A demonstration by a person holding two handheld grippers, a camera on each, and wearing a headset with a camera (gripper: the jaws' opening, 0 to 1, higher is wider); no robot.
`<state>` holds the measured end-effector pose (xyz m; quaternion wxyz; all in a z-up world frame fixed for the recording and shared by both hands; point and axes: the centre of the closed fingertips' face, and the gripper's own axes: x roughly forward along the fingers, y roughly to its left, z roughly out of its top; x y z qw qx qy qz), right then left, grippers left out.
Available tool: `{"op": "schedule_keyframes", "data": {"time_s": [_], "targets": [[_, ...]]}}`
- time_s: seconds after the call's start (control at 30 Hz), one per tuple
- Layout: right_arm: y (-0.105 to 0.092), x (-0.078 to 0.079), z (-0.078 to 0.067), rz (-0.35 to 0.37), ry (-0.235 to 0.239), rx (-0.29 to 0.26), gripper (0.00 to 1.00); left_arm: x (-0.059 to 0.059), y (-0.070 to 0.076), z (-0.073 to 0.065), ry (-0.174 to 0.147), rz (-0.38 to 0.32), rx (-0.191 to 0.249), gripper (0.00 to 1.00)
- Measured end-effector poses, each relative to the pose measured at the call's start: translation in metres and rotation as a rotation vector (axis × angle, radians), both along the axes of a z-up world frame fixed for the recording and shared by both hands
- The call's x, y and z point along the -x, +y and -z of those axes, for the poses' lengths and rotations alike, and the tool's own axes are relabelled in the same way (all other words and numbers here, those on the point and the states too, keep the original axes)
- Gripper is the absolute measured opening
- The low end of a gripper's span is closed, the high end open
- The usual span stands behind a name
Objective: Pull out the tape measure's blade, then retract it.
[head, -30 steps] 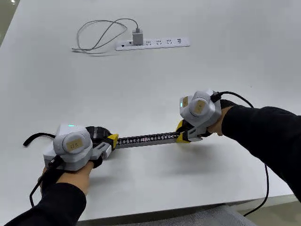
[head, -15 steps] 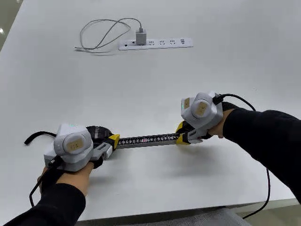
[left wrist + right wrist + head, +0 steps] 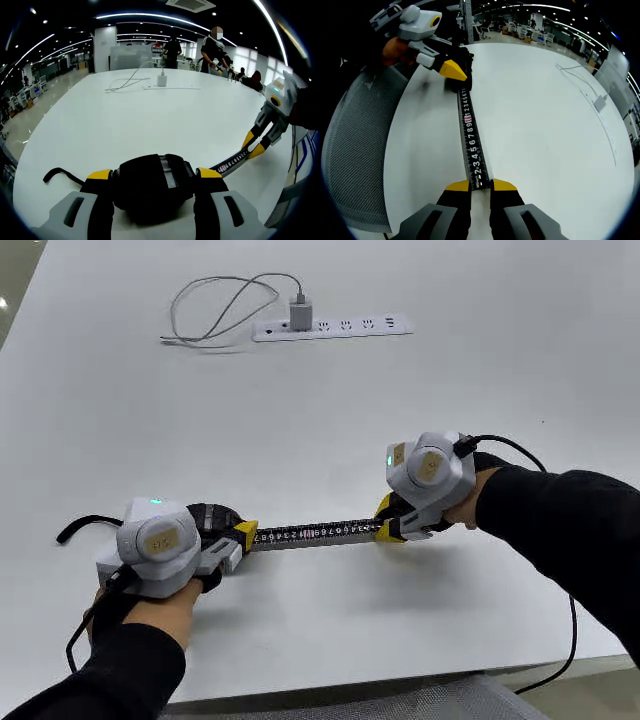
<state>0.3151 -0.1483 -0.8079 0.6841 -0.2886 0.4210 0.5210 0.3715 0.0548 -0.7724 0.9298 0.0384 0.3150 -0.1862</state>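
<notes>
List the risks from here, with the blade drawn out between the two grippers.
1. The right gripper pinches just the end of the black numbered blade. If it slips, the blade may whip back.
2. The left gripper clamps the rounded black tape measure case by its sides. A harder pull could drag it out of the jaws.

The tape measure [image 3: 152, 187] has a black case; its blade [image 3: 471, 145] is dark with white numerals (one mark in red). The left gripper [image 3: 152, 175] and right gripper [image 3: 480, 186] are pale grey with yellow tips. The table [image 3: 330, 400] is plain white, like the far power strip [image 3: 335, 327]. The sleeves [image 3: 560, 520] are black.
</notes>
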Motion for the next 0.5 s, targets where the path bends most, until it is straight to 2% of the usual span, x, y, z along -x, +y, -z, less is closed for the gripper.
{"op": "schedule_keyframes", "data": {"time_s": [0.5], "targets": [[0.0010, 0.0004, 0.0012, 0.006, 0.001, -0.006, 0.09, -0.0003, -0.0004, 0.0001, -0.008, 0.002, -0.002, 0.60]]}}
